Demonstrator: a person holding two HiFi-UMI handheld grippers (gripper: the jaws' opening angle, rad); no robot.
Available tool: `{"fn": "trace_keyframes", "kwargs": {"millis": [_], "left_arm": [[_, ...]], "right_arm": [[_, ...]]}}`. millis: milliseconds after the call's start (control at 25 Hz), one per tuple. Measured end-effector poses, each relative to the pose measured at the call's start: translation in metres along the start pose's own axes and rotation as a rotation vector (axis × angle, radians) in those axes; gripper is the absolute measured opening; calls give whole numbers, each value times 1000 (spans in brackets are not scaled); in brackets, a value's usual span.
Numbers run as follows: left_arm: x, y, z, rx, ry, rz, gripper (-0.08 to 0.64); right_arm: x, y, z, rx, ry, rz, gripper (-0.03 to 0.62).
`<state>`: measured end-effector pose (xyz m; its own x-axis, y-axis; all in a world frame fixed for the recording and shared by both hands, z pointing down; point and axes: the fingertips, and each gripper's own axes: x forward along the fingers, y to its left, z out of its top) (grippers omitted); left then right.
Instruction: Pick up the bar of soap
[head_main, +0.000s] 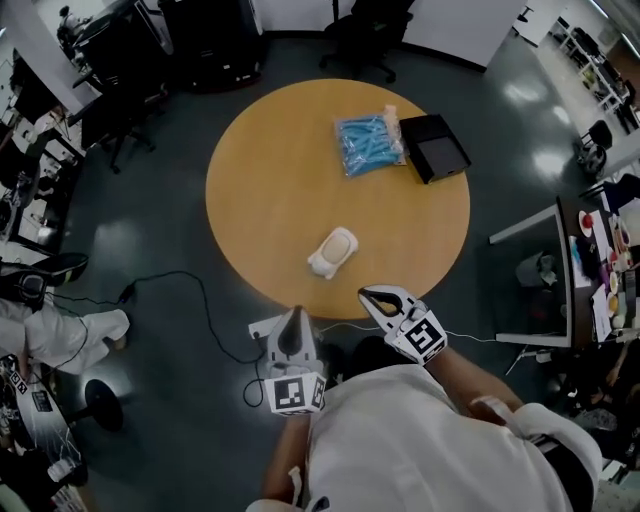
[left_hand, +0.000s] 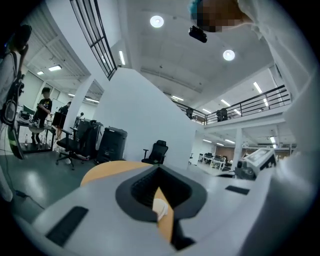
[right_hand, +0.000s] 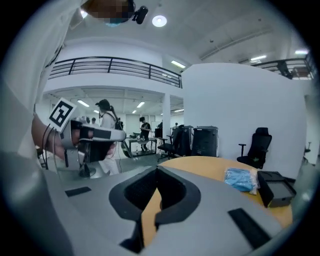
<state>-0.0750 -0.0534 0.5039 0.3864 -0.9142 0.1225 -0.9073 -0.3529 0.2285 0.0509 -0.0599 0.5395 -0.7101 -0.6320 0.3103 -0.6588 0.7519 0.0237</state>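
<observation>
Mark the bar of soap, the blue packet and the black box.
bar of soap (head_main: 333, 252): head view, middle of its white top.
blue packet (head_main: 368, 143): head view, centre of the packet.
black box (head_main: 435, 147): head view, middle of its top.

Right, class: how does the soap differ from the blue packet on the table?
The soap is white, rounded, by the nearer edge of the table; the blue packet is larger, crinkled, at the far side beside a black box. Both rest on the table.

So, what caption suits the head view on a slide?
Left gripper and right gripper, both shut, at the edge of the round wooden table; white oval soap bar lies untouched.
</observation>
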Motion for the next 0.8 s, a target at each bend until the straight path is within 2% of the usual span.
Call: {"fn": "trace_keyframes", "kwargs": {"millis": [280,400,480,520,560,600,640,800], "left_arm": [[37,15,0,-25,25,-2,5],[42,13,-2,-55,27,-2,5],[46,12,-1,-47,23,-4,5],[47,14,0,-39,20,-3,5],[48,17,1,-37,19,4,5],[48,20,1,-42,18,16,5],[48,24,0,-51,17,29,5],[44,38,-1,-70,22,64,5]], "right_arm": [[51,-22,-45,-257,204,203,12],[71,-39,-72,-443,344,247,15],[85,-51,-90,-554,450,295,23],[93,-54,-99,-601,503,327,46],[100,-57,-109,-653,557,362,93],[106,-60,-122,-711,613,399,171],[111,-62,-135,-774,666,439,200],[133,-70,-170,-978,789,572,234]]}}
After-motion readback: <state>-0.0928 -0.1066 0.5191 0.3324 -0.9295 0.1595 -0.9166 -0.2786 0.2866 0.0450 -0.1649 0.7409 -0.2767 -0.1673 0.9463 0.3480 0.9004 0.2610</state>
